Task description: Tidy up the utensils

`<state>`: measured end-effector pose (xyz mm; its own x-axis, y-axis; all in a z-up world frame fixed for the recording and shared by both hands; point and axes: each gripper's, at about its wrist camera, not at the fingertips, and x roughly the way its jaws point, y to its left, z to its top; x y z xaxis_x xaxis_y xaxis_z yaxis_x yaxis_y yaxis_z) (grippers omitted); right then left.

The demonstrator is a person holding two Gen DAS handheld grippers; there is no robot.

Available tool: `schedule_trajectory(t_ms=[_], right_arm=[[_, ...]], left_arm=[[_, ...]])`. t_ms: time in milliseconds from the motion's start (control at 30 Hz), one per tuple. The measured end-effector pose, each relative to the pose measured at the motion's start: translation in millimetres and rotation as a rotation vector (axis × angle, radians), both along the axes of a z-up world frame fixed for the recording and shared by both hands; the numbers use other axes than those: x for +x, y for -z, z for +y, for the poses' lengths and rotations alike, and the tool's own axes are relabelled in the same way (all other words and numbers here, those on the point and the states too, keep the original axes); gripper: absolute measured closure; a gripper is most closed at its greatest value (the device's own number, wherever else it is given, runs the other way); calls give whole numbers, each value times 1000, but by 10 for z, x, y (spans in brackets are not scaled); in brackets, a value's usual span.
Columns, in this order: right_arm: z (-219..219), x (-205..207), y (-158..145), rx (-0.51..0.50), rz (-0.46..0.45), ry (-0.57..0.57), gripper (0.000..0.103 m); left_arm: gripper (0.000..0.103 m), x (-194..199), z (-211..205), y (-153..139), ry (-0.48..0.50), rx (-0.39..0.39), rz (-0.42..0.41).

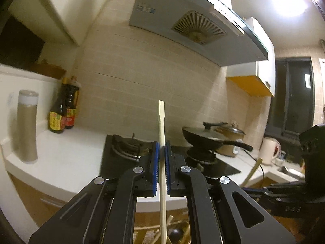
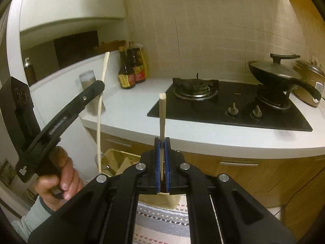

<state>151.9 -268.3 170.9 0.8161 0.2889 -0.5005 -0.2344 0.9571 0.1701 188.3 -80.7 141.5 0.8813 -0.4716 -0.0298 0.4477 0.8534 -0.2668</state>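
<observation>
My left gripper (image 1: 162, 145) is shut on a pale wooden chopstick (image 1: 161, 126) that stands upright between its blue pads; its lower end runs down past the fingers. In the right wrist view the left gripper (image 2: 100, 86) holds that chopstick (image 2: 99, 122) over a woven basket (image 2: 117, 158) with a metal spoon (image 2: 103, 162) in it. My right gripper (image 2: 162, 141) is shut on a second wooden chopstick (image 2: 162, 113), also upright. It also shows at the right of the left wrist view (image 1: 252, 170).
A white counter (image 2: 130, 109) carries a black gas hob (image 2: 229, 101), a lidded wok (image 2: 278, 75), sauce bottles (image 2: 132, 67) and a tall grey canister (image 1: 26, 126). A range hood (image 1: 195, 24) hangs above. A striped mat (image 2: 162, 223) lies below.
</observation>
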Motion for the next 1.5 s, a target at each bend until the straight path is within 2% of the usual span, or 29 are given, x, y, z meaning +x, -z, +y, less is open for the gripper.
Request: schedule_trajectory(t_ms=[200,400,700,800,967,1033,1100,1167,1200,1300,1500], right_arm=[[24,136,174,-21,20,0,100],[89,223,316,-53,43,-5,100],[64,280,459,-21,105,-33,100],[20,247,472,20,120,-55,99],[-93,169,550,116,168,-82,95],[-121,95,594,142,171,-81,91],[-120,22,641,155,172,-84,81],[-109,-64,695,179,173,-95,61],[-104,-106,712,184,170,-94,57],[-74,-277,744,176,140,-74,55],[91,-655,912,93,57,4,52]], left_arm=[[99,135,55,352,-83,-57,-7],[99,197,-17,571,-143,-15,-28],[97,214,-1,711,-132,21,-7],[68,146,54,693,-111,40,9],[56,-59,292,599,-75,25,48],[44,-192,391,579,-58,23,66],[40,-335,480,581,-45,21,83],[37,-469,555,607,-36,27,104],[35,-553,598,628,-37,28,117],[33,-754,693,688,-40,19,145],[26,-1074,746,830,-78,19,196]])
